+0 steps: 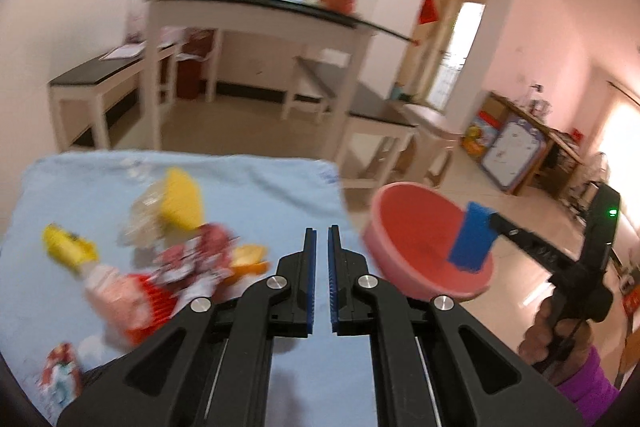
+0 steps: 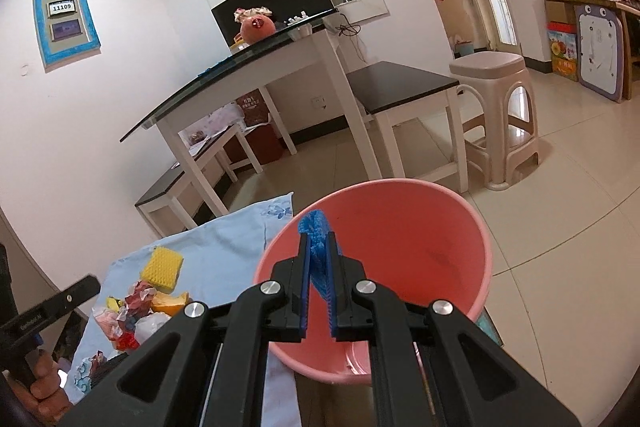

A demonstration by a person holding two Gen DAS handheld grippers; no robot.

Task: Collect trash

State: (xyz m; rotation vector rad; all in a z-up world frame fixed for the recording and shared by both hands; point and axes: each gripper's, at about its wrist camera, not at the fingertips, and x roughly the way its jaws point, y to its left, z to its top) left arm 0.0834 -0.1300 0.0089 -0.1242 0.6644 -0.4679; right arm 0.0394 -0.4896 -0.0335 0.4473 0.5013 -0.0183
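A pink basin sits at the right edge of the table with the light blue cloth; it also shows in the left wrist view. My right gripper is shut on a blue foam net and holds it over the basin; the net shows in the left wrist view. My left gripper is nearly shut and empty above the cloth. A trash pile lies left of it: yellow foam net, crumpled wrappers, orange peel.
A glass-topped white table with benches stands behind, with a monitor and clutter on it. A beige plastic stool stands at the right on the tiled floor. A wrapper lies at the cloth's near left.
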